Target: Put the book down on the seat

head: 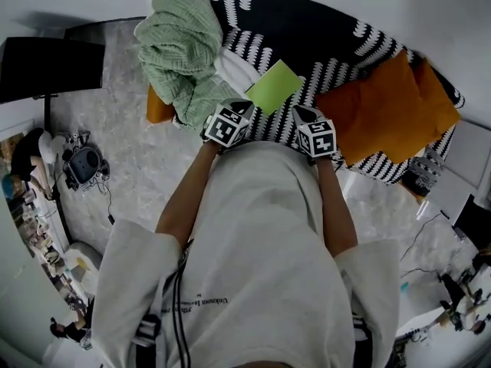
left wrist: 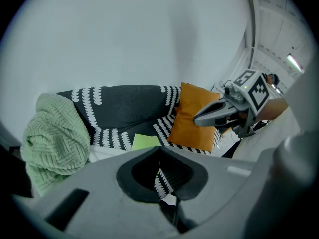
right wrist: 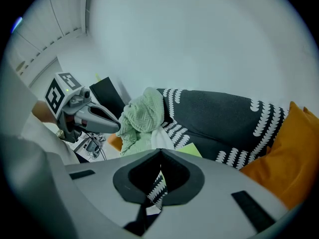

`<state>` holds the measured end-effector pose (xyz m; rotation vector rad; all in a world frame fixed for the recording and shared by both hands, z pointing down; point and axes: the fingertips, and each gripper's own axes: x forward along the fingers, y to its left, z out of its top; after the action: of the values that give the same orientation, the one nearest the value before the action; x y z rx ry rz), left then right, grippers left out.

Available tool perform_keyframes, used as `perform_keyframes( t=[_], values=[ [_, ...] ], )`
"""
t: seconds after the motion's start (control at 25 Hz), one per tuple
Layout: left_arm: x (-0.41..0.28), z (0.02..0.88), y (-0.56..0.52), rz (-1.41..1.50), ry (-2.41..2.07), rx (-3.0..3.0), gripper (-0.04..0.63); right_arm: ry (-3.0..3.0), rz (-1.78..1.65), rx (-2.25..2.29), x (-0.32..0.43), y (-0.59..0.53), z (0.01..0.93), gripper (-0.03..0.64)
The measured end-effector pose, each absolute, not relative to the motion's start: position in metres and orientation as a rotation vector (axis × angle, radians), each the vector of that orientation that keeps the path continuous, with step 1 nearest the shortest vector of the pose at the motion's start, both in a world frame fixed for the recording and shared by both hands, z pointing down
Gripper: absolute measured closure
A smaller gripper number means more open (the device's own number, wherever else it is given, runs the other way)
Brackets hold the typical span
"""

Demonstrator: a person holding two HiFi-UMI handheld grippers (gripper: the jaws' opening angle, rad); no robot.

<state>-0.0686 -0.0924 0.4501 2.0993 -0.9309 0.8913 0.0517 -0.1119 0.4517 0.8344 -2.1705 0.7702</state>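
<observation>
The book point(head: 272, 87) is thin with a light green cover and lies flat on the sofa seat point(head: 322, 52), which has a black throw with white marks. It also shows in the left gripper view, book point(left wrist: 144, 142), and in the right gripper view, book point(right wrist: 189, 150). My left gripper point(head: 245, 106) and right gripper point(head: 301, 113) hover side by side just in front of the book, not touching it. Both are shut and hold nothing. The jaws of each meet in its own view, at the left gripper point(left wrist: 159, 148) and the right gripper point(right wrist: 160, 153).
A pale green knitted blanket point(head: 184, 44) is heaped at the seat's left end over a white cloth point(head: 234, 71). An orange cushion point(head: 383, 106) lies to the book's right. A black box point(head: 46, 67) and a device with cables point(head: 83, 163) stand on the marbled floor at left.
</observation>
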Motion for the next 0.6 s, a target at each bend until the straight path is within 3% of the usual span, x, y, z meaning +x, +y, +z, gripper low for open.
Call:
perform_keyframes(
  t=[0.6],
  values=[
    [-0.0656,0.4512,-0.0835,0.879,-0.898,2.09,0.586,-2.161,0.828,0.882,0.0599,-0.1102,0.4525,0.611]
  ],
)
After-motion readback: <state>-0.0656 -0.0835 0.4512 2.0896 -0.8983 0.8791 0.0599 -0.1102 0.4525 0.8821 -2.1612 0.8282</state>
